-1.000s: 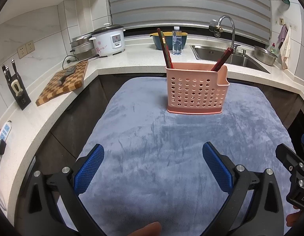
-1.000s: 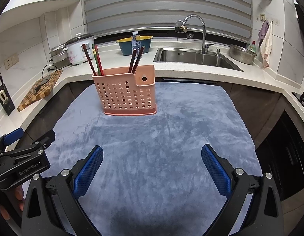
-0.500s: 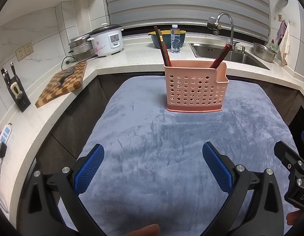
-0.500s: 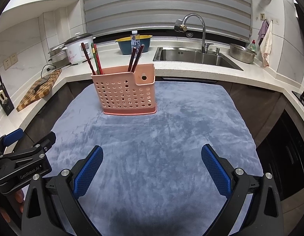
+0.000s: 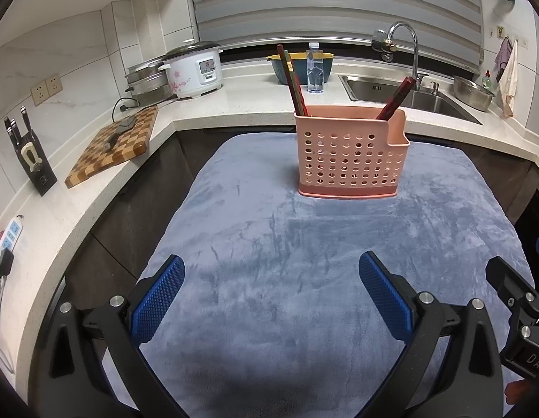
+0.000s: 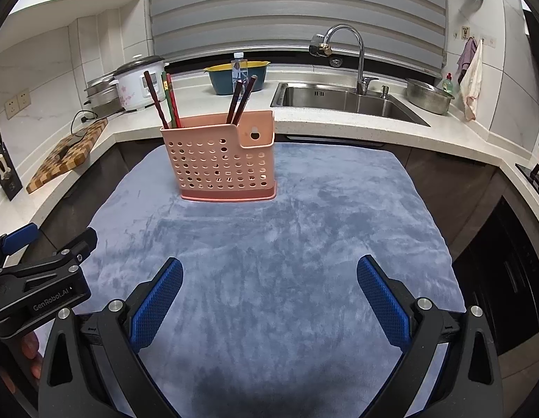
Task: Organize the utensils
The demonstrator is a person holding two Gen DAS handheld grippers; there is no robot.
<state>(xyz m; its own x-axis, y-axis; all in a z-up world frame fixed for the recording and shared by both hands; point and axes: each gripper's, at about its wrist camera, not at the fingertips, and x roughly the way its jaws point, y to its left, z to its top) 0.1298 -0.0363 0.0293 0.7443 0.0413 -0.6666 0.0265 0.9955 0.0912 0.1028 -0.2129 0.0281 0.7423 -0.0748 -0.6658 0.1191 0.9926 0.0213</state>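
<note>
Chopsticks (image 6: 169, 104) stand tilted in perforated pink holder (image 6: 220, 160)

Left gripper (image 5: 271, 289) and right gripper (image 6: 269, 291) — both spread wide, empty.

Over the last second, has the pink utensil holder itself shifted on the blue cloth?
No. The pink holder sits on the same patch of blue cloth, equally near its far edge in the right wrist view. Only the camera drifted slightly.
</note>
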